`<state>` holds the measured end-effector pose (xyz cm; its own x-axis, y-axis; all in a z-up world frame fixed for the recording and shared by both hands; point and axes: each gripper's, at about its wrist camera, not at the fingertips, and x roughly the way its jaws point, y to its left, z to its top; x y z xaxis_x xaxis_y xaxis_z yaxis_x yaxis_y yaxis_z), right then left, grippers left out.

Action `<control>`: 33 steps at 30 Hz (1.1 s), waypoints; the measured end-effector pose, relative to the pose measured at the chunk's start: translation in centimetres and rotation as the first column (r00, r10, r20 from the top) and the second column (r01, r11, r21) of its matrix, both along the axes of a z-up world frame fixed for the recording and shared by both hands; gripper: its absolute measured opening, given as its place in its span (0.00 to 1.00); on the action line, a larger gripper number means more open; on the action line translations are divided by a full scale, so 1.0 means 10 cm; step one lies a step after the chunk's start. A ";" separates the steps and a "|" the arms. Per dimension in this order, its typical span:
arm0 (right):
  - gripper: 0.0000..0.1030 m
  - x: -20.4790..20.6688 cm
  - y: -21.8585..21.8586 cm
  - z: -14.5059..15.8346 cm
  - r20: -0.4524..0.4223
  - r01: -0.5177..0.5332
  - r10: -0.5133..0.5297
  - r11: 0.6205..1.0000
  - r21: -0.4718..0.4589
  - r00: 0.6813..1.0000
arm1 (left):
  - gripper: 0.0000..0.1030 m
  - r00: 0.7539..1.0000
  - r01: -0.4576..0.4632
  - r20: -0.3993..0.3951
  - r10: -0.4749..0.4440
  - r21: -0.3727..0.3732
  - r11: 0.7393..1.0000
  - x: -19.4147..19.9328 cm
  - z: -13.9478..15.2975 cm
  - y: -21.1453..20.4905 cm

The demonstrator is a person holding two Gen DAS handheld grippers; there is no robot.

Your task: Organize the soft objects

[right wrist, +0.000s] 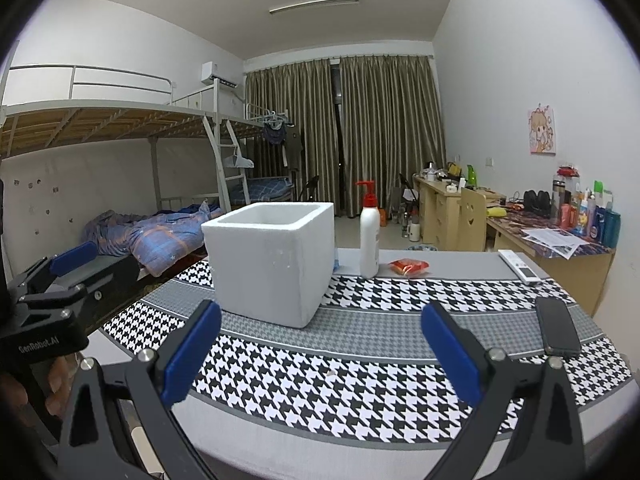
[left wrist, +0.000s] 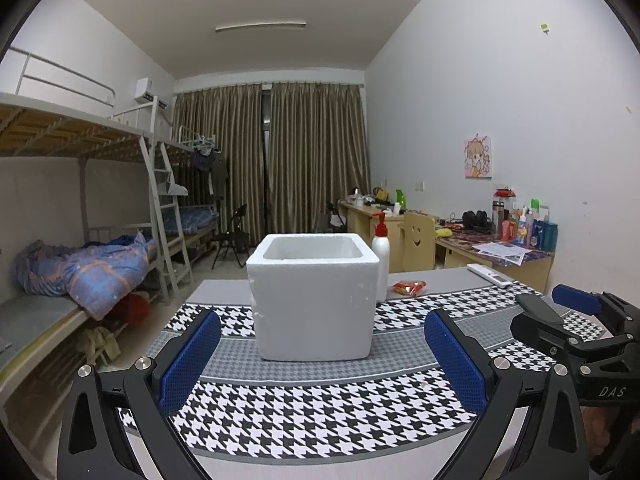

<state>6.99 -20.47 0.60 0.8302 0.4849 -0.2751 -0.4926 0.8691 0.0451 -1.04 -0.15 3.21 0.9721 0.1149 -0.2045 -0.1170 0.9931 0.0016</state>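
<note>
A white foam box (left wrist: pixel 314 296) (right wrist: pixel 270 258) stands open-topped on the houndstooth cloth. Its inside is hidden from both views. Behind it to the right lies a small red-orange soft packet (left wrist: pixel 409 287) (right wrist: pixel 409 267), beside a white pump bottle with a red top (left wrist: pixel 381 258) (right wrist: pixel 369 236). My left gripper (left wrist: pixel 322 356) hangs open just in front of the box with nothing between its blue pads. My right gripper (right wrist: pixel 320 354) is open too, empty, nearer the table's front and right of the box. Each gripper shows at the edge of the other's view.
A black phone (right wrist: pixel 557 326) lies on the cloth at the right. A white remote (left wrist: pixel 490 275) (right wrist: pixel 519 266) sits near the far right edge. The table (right wrist: pixel 460 258) ends close in front. Bunk beds (left wrist: pixel 80 264) line the left wall, cluttered desks (right wrist: pixel 552 240) the right.
</note>
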 end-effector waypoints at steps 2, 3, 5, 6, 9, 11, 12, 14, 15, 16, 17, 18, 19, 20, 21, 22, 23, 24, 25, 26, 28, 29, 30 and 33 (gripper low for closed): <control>0.99 -0.01 -0.01 -0.01 0.000 0.004 -0.004 1.000 0.000 1.000 | 0.99 1.000 -0.002 -0.004 0.002 -0.005 1.000 -0.02 -0.02 0.00; 0.99 -0.01 -0.02 -0.01 -0.001 0.006 -0.006 1.000 0.003 1.000 | 0.99 1.000 -0.003 -0.007 0.003 -0.006 1.000 -0.02 -0.03 0.00; 0.99 -0.02 -0.03 -0.01 -0.003 0.007 -0.007 1.000 0.007 1.000 | 0.99 1.000 -0.004 -0.007 0.004 -0.008 1.000 -0.02 -0.04 -0.01; 0.99 -0.02 -0.03 0.00 -0.002 0.008 -0.008 1.000 0.008 1.000 | 0.99 1.000 -0.004 -0.006 0.004 -0.008 1.000 -0.02 -0.03 0.00; 0.99 -0.04 -0.03 0.01 0.003 0.011 -0.011 1.000 0.009 1.000 | 0.99 1.000 -0.002 -0.010 0.002 -0.003 1.000 -0.04 -0.03 0.00; 0.99 -0.06 -0.03 0.02 0.006 0.010 -0.010 1.000 0.009 1.000 | 0.99 1.000 -0.005 -0.006 0.005 -0.001 1.000 -0.06 -0.02 0.00; 0.99 -0.07 -0.03 0.01 0.007 0.011 -0.011 1.000 0.008 1.000 | 0.99 1.000 -0.006 -0.006 0.006 0.001 1.000 -0.07 -0.02 -0.01; 0.99 -0.09 -0.05 0.01 0.007 0.014 -0.014 1.000 0.010 1.000 | 0.99 1.000 -0.009 -0.008 0.009 0.002 1.000 -0.09 -0.02 0.00; 0.99 -0.11 -0.06 0.01 0.007 0.013 -0.013 1.000 0.012 1.000 | 0.99 1.000 -0.010 -0.009 0.010 0.003 1.000 -0.10 -0.03 0.00; 0.99 -0.12 -0.06 0.01 0.008 0.013 -0.014 1.000 0.012 1.000 | 0.99 1.000 -0.011 -0.007 0.011 0.007 1.000 -0.12 -0.03 -0.01; 0.99 -0.14 -0.07 0.01 0.009 0.015 -0.015 1.000 0.011 1.000 | 0.99 1.000 -0.011 -0.006 0.011 0.008 1.000 -0.13 -0.02 -0.01; 0.99 -0.15 -0.07 0.01 0.011 0.014 -0.014 1.000 0.010 1.000 | 0.99 1.000 -0.011 -0.005 0.011 0.008 1.000 -0.14 -0.02 -0.01; 0.99 -0.17 -0.07 0.01 0.014 0.014 -0.014 1.000 0.009 1.000 | 0.99 1.000 -0.010 -0.003 0.010 0.008 1.000 -0.16 -0.02 -0.01; 0.99 -0.18 -0.07 0.01 0.016 0.014 -0.014 1.000 0.010 1.000 | 0.99 1.000 -0.010 -0.003 0.010 0.010 1.000 -0.17 -0.02 -0.02; 0.99 -0.20 -0.08 0.02 0.020 0.011 -0.011 1.000 0.010 1.000 | 0.99 1.000 -0.010 -0.002 0.010 0.012 1.000 -0.18 -0.02 -0.03; 0.99 -0.21 -0.08 0.02 0.023 0.009 -0.010 1.000 0.010 1.000 | 0.99 1.000 -0.008 0.000 0.008 0.012 1.000 -0.20 -0.01 -0.04; 0.99 -0.22 -0.07 0.03 0.026 0.010 -0.010 1.000 0.008 1.000 | 0.99 1.000 -0.007 0.001 0.007 0.013 1.000 -0.21 -0.01 -0.04; 0.99 -0.23 -0.08 0.03 0.029 0.010 -0.010 1.000 0.007 1.000 | 0.99 1.000 -0.007 0.002 0.006 0.014 1.000 -0.21 -0.01 -0.04; 0.99 -0.24 -0.08 0.03 0.030 0.008 -0.008 1.000 0.006 1.000 | 0.99 1.000 -0.007 0.005 0.007 0.013 1.000 -0.23 -0.01 -0.04; 0.99 -0.24 -0.07 0.03 0.031 0.007 -0.007 1.000 0.005 0.999 | 0.99 1.000 -0.007 0.006 0.007 0.012 1.000 -0.23 -0.01 -0.04; 0.99 -0.23 -0.07 0.03 0.031 0.008 -0.008 1.000 0.005 0.999 | 0.99 1.000 -0.005 0.005 0.005 0.013 1.000 -0.23 -0.01 -0.05; 0.99 -0.22 -0.07 0.03 0.030 0.008 -0.008 1.000 0.005 1.000 | 0.99 1.000 -0.005 0.004 0.005 0.014 1.000 -0.23 -0.01 -0.05; 0.99 -0.20 -0.06 0.02 0.026 0.009 -0.009 1.000 0.005 1.000 | 0.99 1.000 -0.005 0.002 0.005 0.015 1.000 -0.23 -0.02 -0.05; 0.99 -0.19 -0.05 0.00 0.020 0.010 -0.010 1.000 0.002 1.000 | 0.99 1.000 -0.002 -0.005 0.003 0.016 1.000 -0.22 -0.03 -0.05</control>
